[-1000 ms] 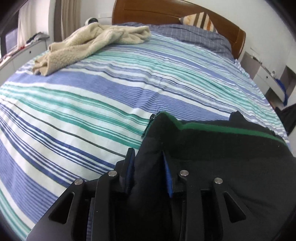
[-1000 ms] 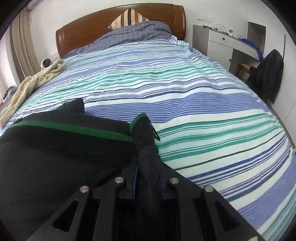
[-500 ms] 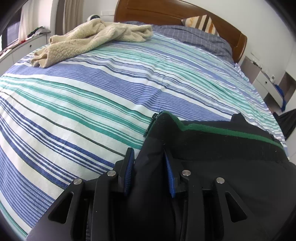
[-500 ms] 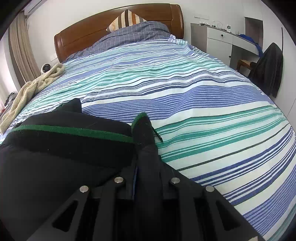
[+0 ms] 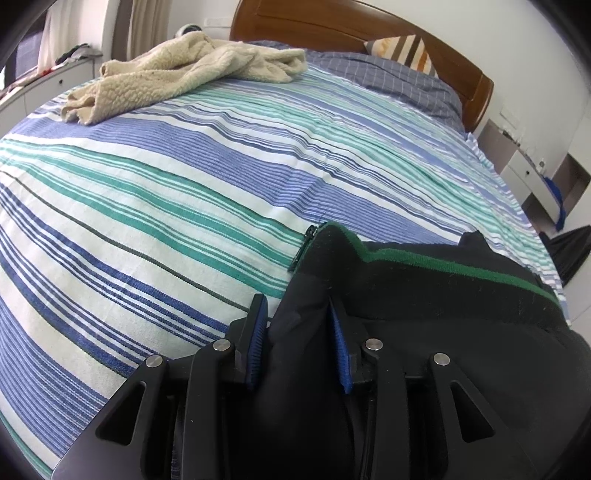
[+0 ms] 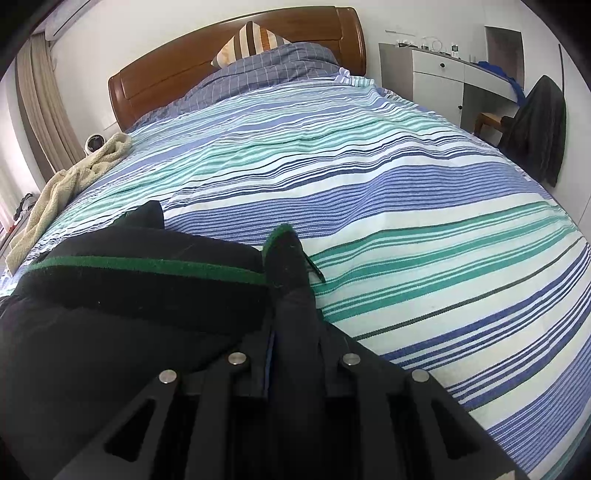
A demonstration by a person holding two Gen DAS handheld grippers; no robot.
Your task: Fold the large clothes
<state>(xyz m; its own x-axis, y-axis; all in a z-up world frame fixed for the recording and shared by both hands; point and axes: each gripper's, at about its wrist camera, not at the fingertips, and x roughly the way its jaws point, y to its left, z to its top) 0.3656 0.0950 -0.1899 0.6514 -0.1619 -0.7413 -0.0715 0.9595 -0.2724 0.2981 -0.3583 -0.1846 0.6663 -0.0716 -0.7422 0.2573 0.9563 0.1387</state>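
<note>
A black garment (image 5: 443,295) with a green trim band lies on the striped bed cover (image 5: 147,184), its zipper end (image 5: 304,247) at the near corner. My left gripper (image 5: 295,306) straddles a bunched fold of that corner. Its jaws are parting, and the blue pads (image 5: 255,339) show bare beside the cloth rather than pressing it. In the right wrist view the same garment (image 6: 129,295) spreads to the left. My right gripper (image 6: 293,325) is shut tight on a narrow ridge of its green-edged corner (image 6: 284,251), and the cloth hides the fingertips.
A beige fleece blanket (image 5: 184,74) lies crumpled at the far left of the bed, near the wooden headboard (image 5: 351,33) and a striped pillow (image 6: 247,40). A white cabinet (image 6: 443,85) and a chair draped with dark cloth (image 6: 535,122) stand to the right.
The left gripper's pads stand a little wider apart around the black fold than a second ago. The right gripper keeps its grip, and neither hand has shifted much.
</note>
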